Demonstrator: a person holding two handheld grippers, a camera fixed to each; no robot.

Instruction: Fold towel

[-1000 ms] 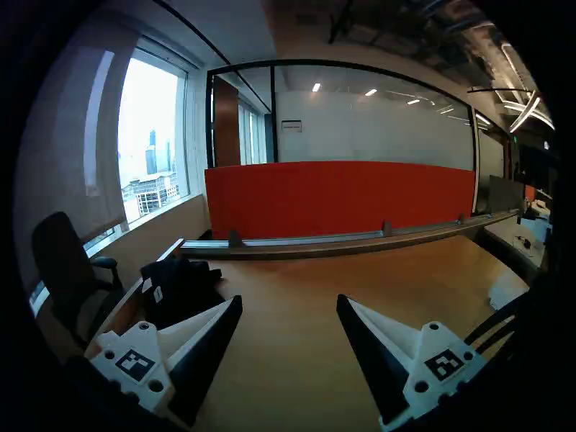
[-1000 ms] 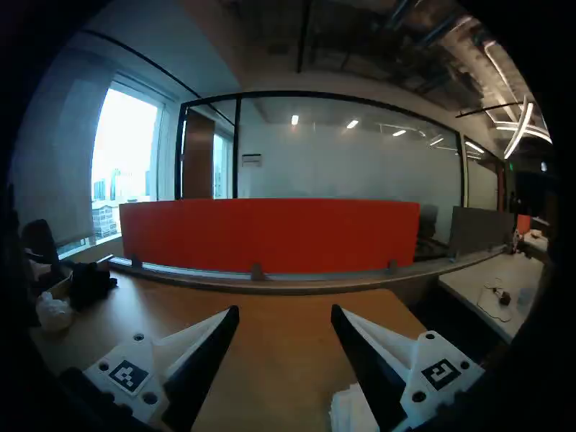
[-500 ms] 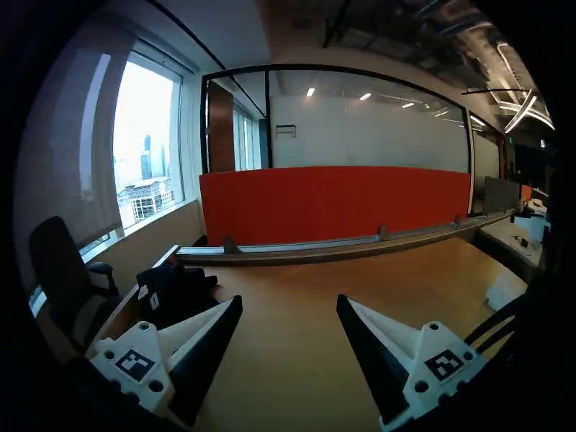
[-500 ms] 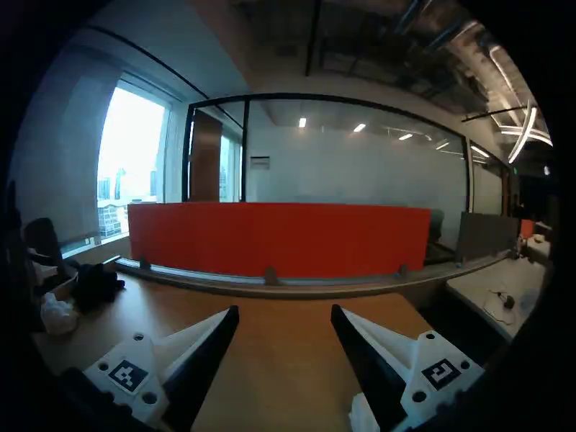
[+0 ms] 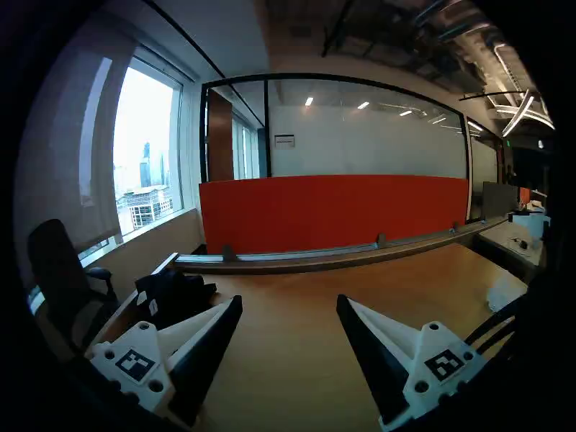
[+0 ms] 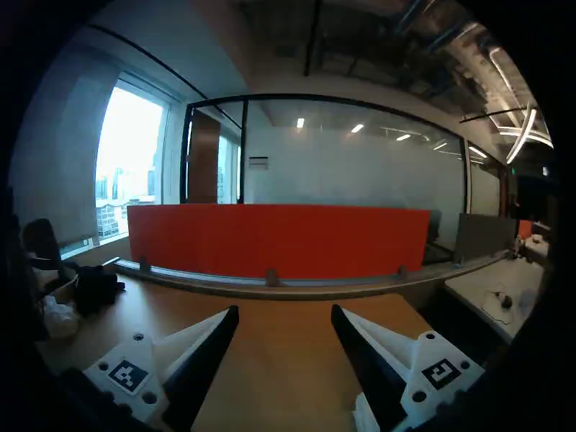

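Towel point(image 6: 362, 419), probably: a white scrap low beside the right tongs point(image 6: 284, 308).
We see left tongs point(image 5: 288, 298) and right tongs spread, holding nothing, over the tabletop point(image 5: 295, 367).

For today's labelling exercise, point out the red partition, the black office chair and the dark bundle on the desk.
red partition point(image 5: 331, 212): left gripper view, panel centre.
black office chair point(image 5: 54, 259): left gripper view, backrest.
dark bundle point(image 5: 169, 295): left gripper view, its middle.
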